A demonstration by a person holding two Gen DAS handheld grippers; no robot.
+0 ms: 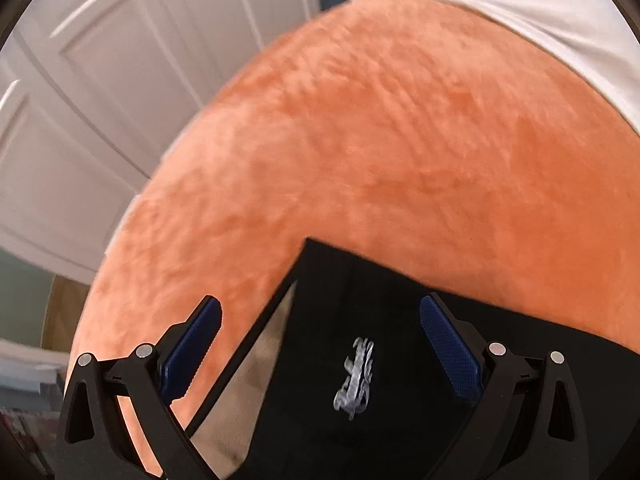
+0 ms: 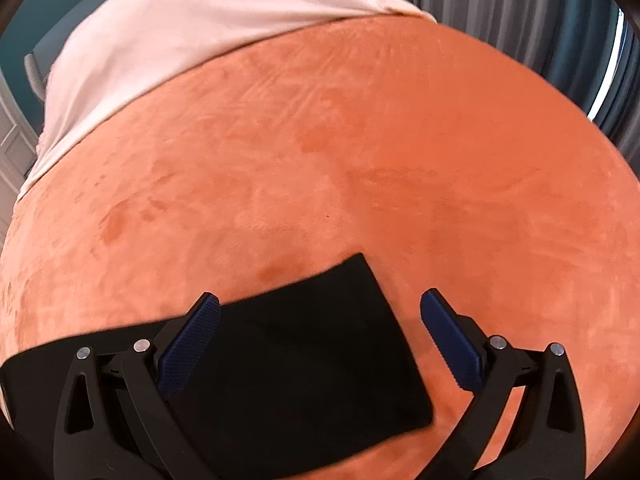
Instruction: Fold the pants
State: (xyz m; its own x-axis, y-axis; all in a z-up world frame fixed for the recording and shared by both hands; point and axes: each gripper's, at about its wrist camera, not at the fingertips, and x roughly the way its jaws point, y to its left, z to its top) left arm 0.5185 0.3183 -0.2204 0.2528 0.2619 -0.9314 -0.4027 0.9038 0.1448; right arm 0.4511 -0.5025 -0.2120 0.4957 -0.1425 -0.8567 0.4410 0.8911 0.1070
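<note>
While both grippers hang spread and empty, black pants (image 1: 360,360) lie flat on an orange blanket (image 1: 380,140).
Left gripper (image 1: 320,344): blue pads (image 1: 192,352) wide apart, above the pants' left end, where a silver logo (image 1: 354,380) and a corner show; nothing held. Right gripper (image 2: 320,344): likewise wide, over the pants' (image 2: 300,360) right end, whose corner lies between the fingers. White cloth (image 2: 180,28) covers the blanket's (image 2: 380,160) far edge. White panelled doors (image 1: 80,100) at left.
</note>
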